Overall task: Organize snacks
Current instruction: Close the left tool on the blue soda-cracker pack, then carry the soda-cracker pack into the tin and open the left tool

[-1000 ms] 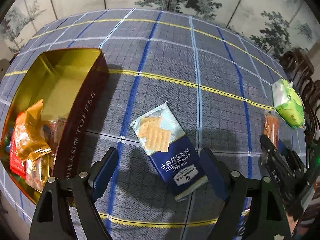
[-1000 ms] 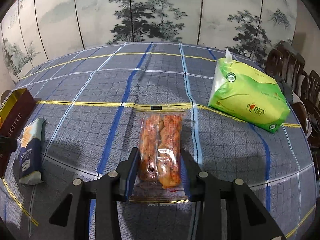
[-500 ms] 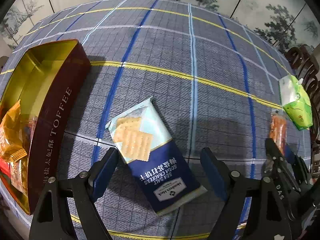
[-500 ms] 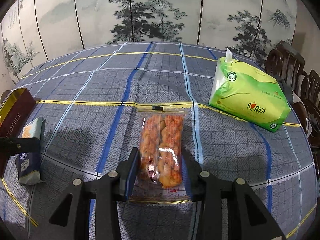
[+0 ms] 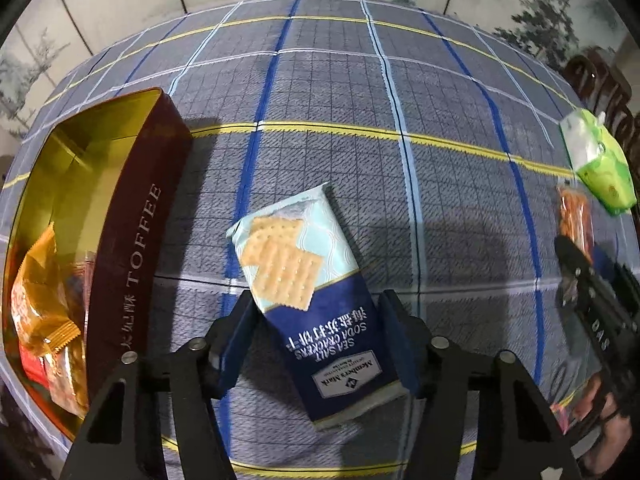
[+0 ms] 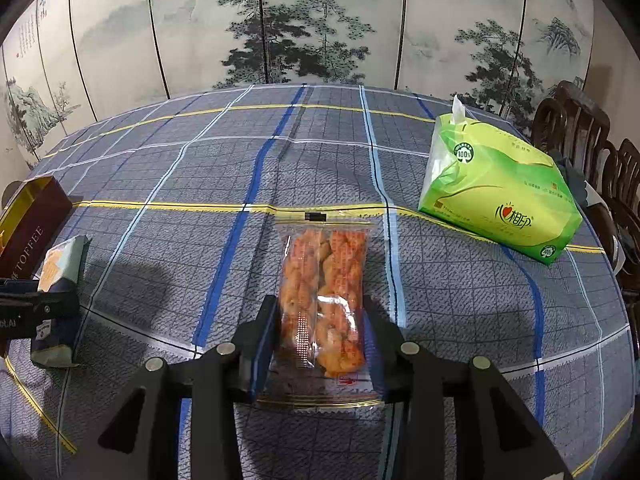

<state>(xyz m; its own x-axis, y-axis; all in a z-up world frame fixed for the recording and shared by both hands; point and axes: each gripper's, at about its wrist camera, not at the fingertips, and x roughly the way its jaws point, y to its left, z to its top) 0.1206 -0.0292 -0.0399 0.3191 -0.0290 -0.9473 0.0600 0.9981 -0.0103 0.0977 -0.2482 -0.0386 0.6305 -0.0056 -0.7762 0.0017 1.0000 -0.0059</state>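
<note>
The left gripper (image 5: 318,338) has just been closing around the soda cracker packet (image 5: 312,300), light and brittle inside; the right gripper (image 6: 320,342) clamps the fried-twist bag (image 6: 324,300).

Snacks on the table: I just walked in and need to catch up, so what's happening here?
A person is sorting snacks with a pair of tongs in each hand. The left tongs have just been closing around the soda cracker pack, which lies on the plaid tablecloth beside the open toffee tin, already holding a few packets. The right tongs are shut on a clear bag of orange fried twists, also on the cloth. A green tissue pack sits nearby.
</note>
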